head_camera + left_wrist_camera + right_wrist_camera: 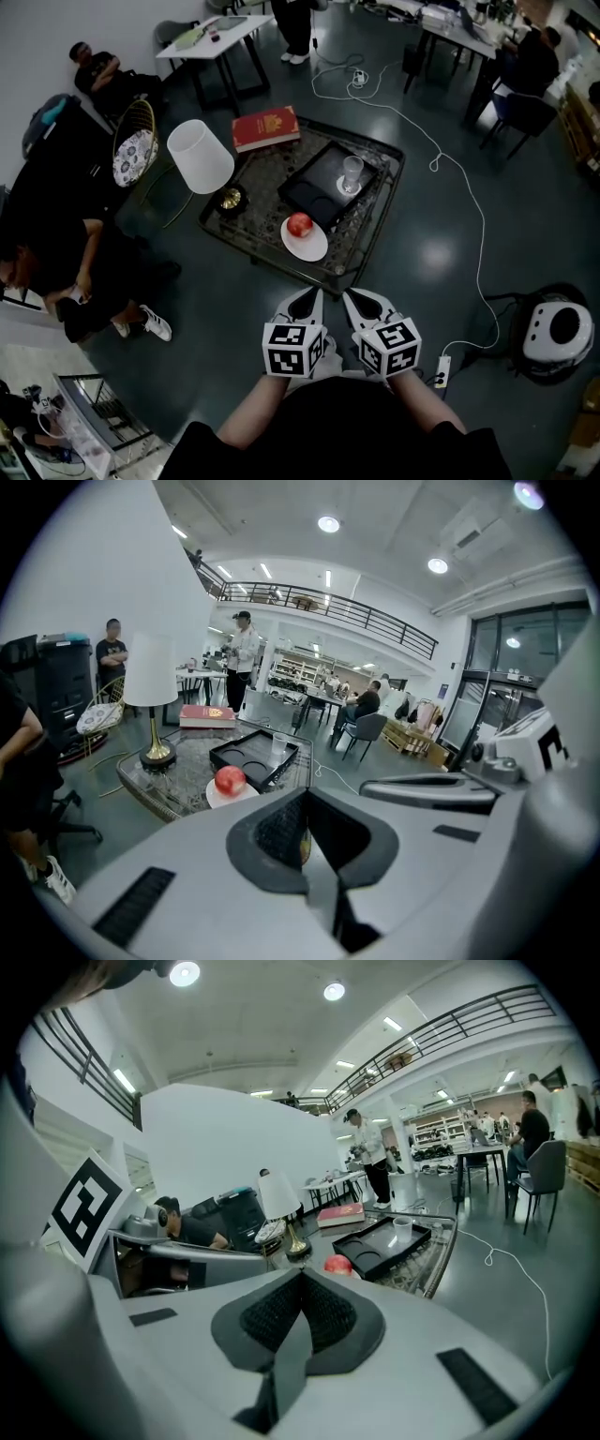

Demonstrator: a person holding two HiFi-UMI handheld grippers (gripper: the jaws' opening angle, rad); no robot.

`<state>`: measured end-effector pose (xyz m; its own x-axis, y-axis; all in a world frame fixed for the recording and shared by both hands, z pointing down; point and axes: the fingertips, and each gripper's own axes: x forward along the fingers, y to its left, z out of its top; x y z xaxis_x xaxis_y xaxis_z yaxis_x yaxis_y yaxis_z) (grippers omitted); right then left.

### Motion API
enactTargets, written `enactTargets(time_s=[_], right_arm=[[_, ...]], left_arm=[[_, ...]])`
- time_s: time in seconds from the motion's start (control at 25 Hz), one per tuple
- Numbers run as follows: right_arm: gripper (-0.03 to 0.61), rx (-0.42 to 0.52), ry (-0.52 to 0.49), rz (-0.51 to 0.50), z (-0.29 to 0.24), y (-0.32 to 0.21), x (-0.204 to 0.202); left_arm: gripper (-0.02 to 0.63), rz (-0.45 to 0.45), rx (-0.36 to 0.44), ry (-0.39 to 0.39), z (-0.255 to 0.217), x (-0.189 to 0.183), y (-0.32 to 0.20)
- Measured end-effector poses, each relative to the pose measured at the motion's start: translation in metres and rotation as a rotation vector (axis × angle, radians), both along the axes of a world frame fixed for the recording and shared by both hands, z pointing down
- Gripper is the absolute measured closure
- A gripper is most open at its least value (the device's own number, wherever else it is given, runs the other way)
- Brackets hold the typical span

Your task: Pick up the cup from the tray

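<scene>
**Cup far ahead, jaws shut**

The clear plastic cup (352,174) stands upright at the far right end of the black rectangular tray (307,194) — well ahead of both grippers. The left gripper (307,298) and right gripper (356,300) are closed on nothing — the right looks marginally nearer.

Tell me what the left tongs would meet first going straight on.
Probably the round red apple on its white plate, though depth is unclear; the shut left tongs are well short of it.

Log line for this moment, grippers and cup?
left gripper: shut, empty | right gripper: shut, empty | cup: upright on tray, untouched
</scene>
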<state>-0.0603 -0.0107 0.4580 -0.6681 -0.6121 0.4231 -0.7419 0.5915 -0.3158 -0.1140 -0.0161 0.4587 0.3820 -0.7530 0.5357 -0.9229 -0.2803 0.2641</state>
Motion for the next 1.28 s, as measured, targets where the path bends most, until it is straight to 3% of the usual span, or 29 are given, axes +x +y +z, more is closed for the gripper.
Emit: enactTargets(time_s=[0.24, 0.64, 1.28], right_arm=[[0.569, -0.005, 0.007, 0.027, 0.0, -0.024, -0.008], [0.568, -0.062, 0.02, 0.119, 0.015, -0.05, 0.021], [0.568, -0.07, 0.024, 0.103, 0.029, -0.153, 0.036]], left_arm=[[0.603, 0.013, -0.019, 0.01, 0.008, -0.011, -0.024], [0.603, 0.071, -0.039, 0.011, 0.024, 0.008, -0.063], [0.603, 0.016, -0.075, 0.0, 0.044, 0.021, -0.155]])
